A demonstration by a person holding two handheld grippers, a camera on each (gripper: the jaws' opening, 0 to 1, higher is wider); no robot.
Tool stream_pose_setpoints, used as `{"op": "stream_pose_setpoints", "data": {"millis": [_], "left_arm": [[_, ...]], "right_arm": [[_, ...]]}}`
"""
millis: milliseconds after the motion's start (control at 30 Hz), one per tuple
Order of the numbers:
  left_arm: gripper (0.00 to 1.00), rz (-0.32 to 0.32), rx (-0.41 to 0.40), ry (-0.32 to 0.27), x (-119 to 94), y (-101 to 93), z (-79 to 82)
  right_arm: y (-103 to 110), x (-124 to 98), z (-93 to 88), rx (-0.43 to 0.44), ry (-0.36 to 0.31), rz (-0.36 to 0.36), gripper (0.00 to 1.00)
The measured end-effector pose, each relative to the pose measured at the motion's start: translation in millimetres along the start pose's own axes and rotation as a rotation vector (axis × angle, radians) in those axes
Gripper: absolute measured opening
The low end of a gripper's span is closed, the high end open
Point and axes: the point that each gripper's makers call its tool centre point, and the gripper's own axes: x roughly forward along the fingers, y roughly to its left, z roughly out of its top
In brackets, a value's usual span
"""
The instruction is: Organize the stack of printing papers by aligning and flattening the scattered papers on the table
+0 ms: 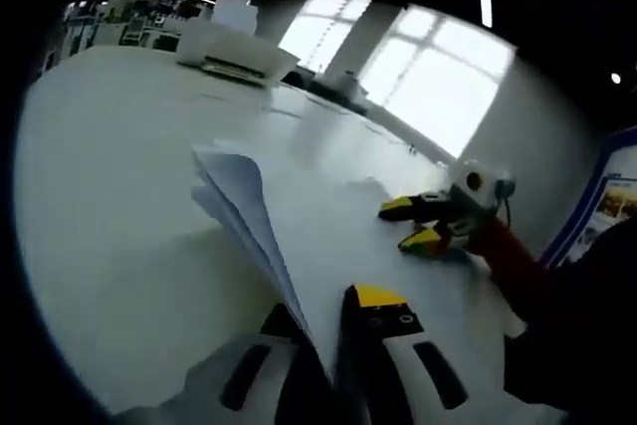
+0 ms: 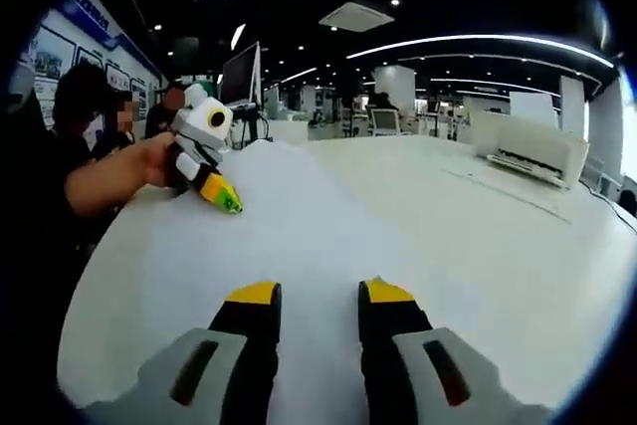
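The stack of white printing papers (image 1: 242, 201) lies on the white table (image 1: 100, 206); its near edge is lifted and fanned. My left gripper (image 1: 326, 308) is shut on that edge, and the sheets run up between its jaws and hide the left tip. On the stack's right side rests my right gripper (image 1: 410, 224), its yellow tips apart. In the right gripper view, my right gripper (image 2: 318, 294) stands open low over the white paper (image 2: 299, 236), nothing between its jaws. A hand (image 2: 149, 161) holds my left gripper (image 2: 227, 198) at the paper's far left.
A white printer (image 1: 234, 47) (image 2: 528, 146) sits at the table's far side. Bare tabletop (image 2: 498, 256) spreads to the right of the papers. Seated people (image 2: 95, 111) are at the left beside a poster wall. Bright windows (image 1: 428, 87) lie beyond the table.
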Motion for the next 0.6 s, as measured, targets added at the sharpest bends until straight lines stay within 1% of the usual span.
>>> {"op": "stream_pose_setpoints", "data": {"millis": [67, 133, 333, 467, 600], "left_arm": [[0.14, 0.017, 0.003, -0.01, -3.4, 2.5, 1.0], [0.15, 0.036, 0.014, -0.012, -6.9, -1.9, -2.4], [0.17, 0.081, -0.003, -0.023, -25.2, 6.5, -5.4], [0.18, 0.133, -0.001, -0.035, -40.1, 13.8, -6.2], [0.16, 0.181, 0.026, -0.051, -58.2, 14.6, -3.9]], "right_arm": [[-3.1, 0.4, -0.4, 0.0, -0.001, -0.002, 0.27], [-5.5, 0.6, -0.6, 0.001, -0.002, -0.002, 0.27], [-13.3, 2.1, -1.9, 0.0, -0.006, -0.01, 0.27], [-9.7, 2.2, -1.4, -0.001, -0.007, -0.011, 0.27], [-4.9, 1.9, -0.7, -0.005, -0.008, -0.012, 0.27]]}}
